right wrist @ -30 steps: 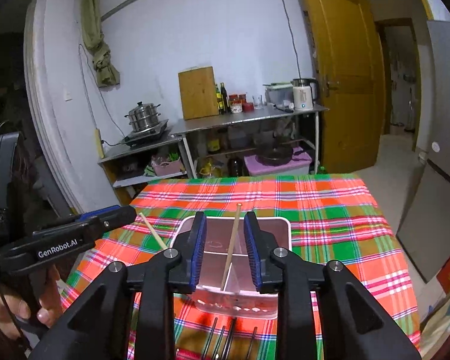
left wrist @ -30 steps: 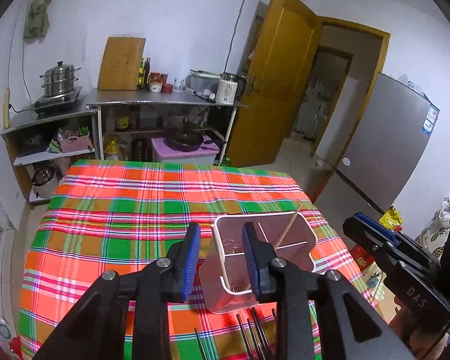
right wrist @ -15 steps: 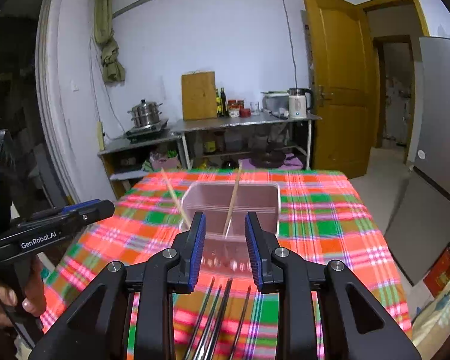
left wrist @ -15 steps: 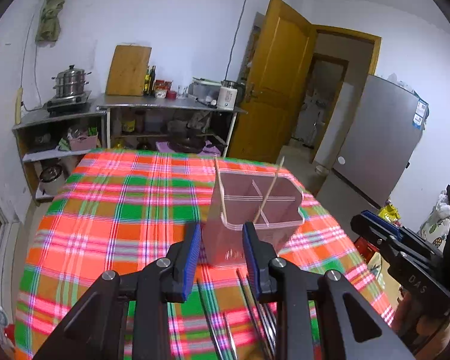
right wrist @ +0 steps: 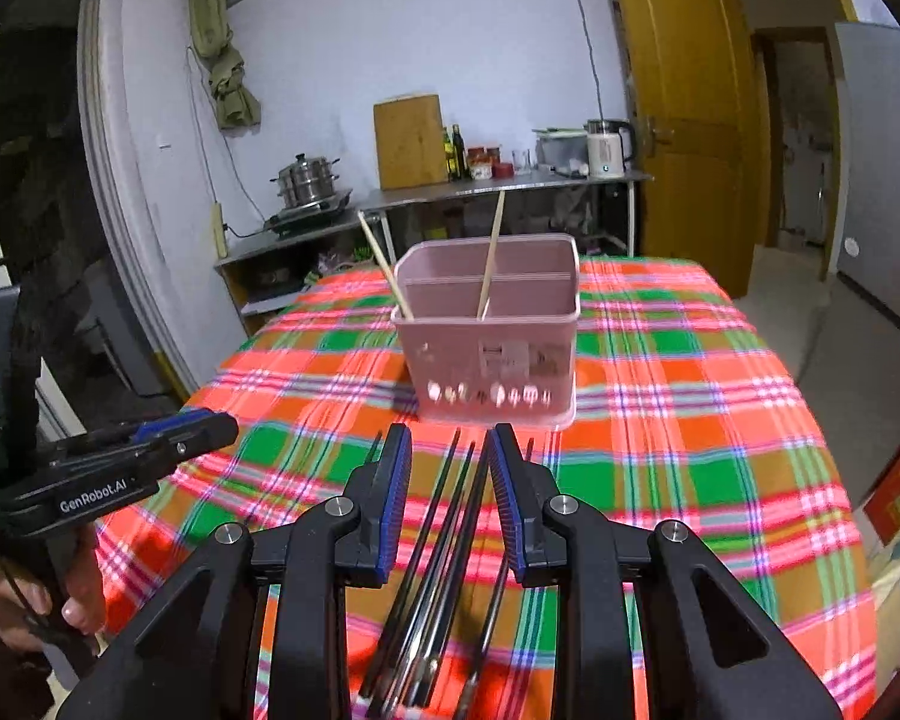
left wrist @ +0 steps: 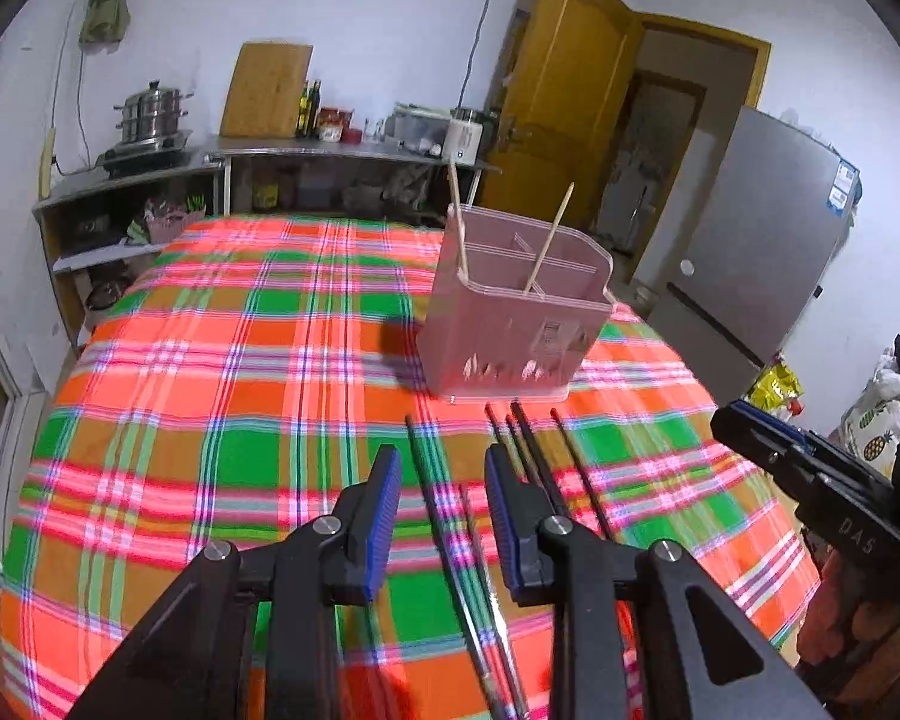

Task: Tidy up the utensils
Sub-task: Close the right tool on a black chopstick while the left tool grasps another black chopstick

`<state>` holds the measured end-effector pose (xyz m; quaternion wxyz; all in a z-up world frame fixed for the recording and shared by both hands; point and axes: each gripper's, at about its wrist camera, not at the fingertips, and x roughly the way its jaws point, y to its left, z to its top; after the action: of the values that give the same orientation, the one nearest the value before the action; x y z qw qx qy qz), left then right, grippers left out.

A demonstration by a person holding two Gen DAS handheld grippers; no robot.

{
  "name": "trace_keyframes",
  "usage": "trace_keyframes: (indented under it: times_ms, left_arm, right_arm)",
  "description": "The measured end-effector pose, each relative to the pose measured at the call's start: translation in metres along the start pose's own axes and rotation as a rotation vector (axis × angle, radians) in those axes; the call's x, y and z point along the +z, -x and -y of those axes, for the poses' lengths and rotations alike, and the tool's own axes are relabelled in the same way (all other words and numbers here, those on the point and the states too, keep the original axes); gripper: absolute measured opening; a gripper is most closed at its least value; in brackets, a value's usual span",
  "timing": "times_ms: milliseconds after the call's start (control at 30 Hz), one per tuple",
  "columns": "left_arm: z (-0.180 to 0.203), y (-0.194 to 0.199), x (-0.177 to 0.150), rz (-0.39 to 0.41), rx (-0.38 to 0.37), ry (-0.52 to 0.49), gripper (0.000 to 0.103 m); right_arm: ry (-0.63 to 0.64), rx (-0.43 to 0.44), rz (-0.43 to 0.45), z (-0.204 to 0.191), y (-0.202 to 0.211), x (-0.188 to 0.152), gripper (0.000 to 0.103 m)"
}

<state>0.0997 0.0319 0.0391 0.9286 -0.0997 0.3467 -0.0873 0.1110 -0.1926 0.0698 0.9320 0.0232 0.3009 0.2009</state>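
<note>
A pink plastic utensil holder [left wrist: 513,324] [right wrist: 492,354] stands on the plaid tablecloth [left wrist: 210,360], with two wooden chopsticks [left wrist: 459,228] [right wrist: 491,252] leaning in it. Several dark chopsticks [left wrist: 450,516] [right wrist: 444,528] lie loose on the cloth in front of the holder. My left gripper [left wrist: 443,516] is open and empty above the loose chopsticks. My right gripper [right wrist: 450,498] is open and empty, also above them. Each gripper shows at the edge of the other's view, the right one [left wrist: 810,480] and the left one [right wrist: 120,468].
A metal counter [left wrist: 330,150] with a steamer pot [left wrist: 150,114], cutting board, bottles and kettle stands behind the table. A wooden door [left wrist: 570,90] and a grey fridge [left wrist: 762,228] are at the right. The table's edges fall off at left and right.
Both grippers have pulled back and lowered from the holder, so the loose dark chopsticks now lie between their open jaws. The holder looks farther away.
</note>
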Motion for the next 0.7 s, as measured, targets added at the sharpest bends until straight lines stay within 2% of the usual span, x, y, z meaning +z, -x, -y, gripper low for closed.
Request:
trace_keyframes:
  times_ms: [367, 700]
  left_arm:
    - [-0.007, -0.034, -0.022, -0.114, 0.009, 0.029, 0.028]
    - [-0.014, -0.081, -0.016, -0.188, 0.005, 0.061, 0.028]
  right_arm:
    - [-0.014, 0.022, -0.076, 0.001, -0.02, -0.023, 0.028]
    - [-0.037, 0.018, -0.147, 0.008, -0.053, -0.032, 0.023]
